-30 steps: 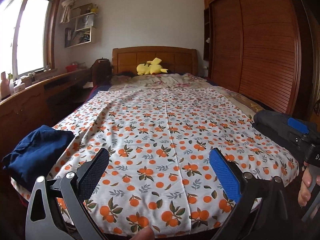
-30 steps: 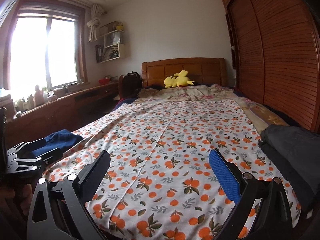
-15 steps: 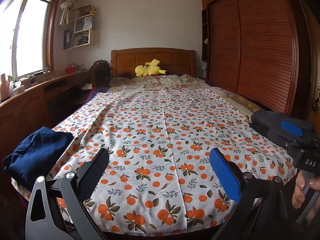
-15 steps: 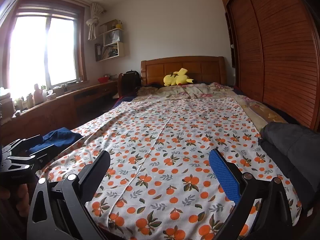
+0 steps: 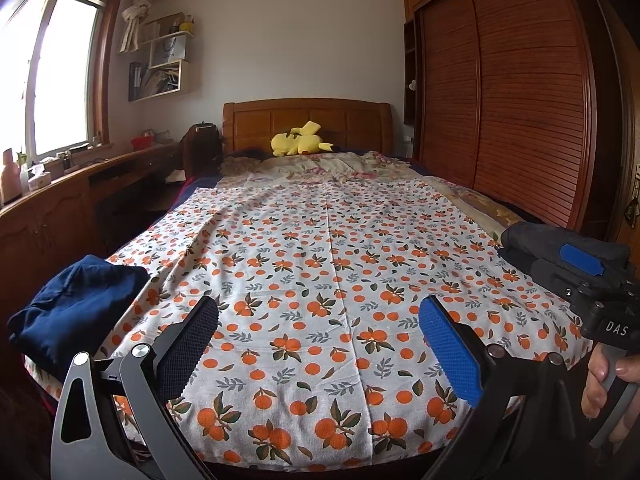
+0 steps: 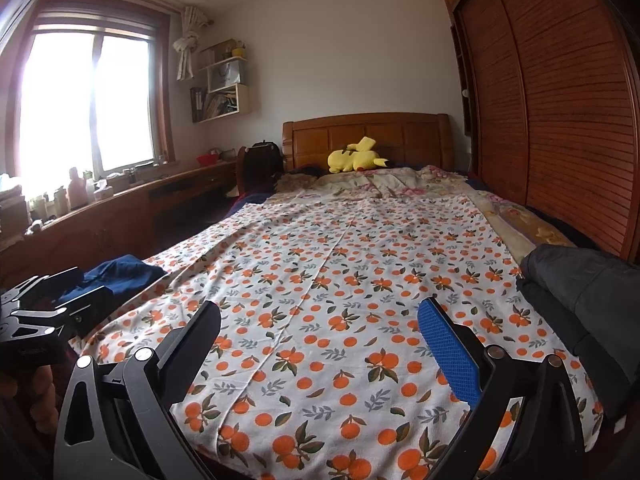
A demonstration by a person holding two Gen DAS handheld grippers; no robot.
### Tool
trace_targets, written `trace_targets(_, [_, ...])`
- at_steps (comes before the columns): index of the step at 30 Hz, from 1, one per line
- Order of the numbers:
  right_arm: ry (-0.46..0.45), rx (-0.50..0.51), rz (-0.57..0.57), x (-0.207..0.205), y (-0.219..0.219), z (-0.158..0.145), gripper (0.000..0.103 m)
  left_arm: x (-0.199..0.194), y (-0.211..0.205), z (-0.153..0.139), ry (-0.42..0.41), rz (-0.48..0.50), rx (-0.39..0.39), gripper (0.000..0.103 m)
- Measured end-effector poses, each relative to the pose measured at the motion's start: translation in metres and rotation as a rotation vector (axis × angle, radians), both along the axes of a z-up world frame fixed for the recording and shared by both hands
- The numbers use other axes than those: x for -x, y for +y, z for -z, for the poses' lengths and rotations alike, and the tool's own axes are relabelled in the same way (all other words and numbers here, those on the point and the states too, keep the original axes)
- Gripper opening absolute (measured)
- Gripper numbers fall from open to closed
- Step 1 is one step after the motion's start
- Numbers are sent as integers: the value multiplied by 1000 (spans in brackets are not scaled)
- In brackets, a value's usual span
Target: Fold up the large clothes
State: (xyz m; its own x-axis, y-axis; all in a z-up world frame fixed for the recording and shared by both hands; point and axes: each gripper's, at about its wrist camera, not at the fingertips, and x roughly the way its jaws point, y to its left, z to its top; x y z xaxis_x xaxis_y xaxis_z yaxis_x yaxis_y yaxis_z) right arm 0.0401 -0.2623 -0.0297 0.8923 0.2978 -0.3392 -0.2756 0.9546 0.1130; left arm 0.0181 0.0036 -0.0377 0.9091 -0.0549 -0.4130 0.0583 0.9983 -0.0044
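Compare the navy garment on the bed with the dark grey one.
The navy garment sits at the bed's near left corner; the dark grey garment lies along the right edge. The navy one is a bright, deep blue rumpled bundle; the grey one is nearly black and looks bulkier, like stacked layers. Both rest on the orange-print sheet, and neither gripper touches them.

Orange-fruit-print white sheet [image 5: 320, 264], navy garment [image 5: 72, 304], yellow plush [image 5: 298, 144].

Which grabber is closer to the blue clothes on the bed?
Left. The left gripper hangs just beside the blue clothes, at the bed's left corner. The right gripper is farther across, near the dark clothes.
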Motion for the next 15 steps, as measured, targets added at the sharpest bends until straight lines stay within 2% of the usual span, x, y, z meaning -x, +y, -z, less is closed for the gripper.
trace_targets(15, [-3,-1,-5,2,1,-1,95,4,-2,-2,-12,-1,-7,101])
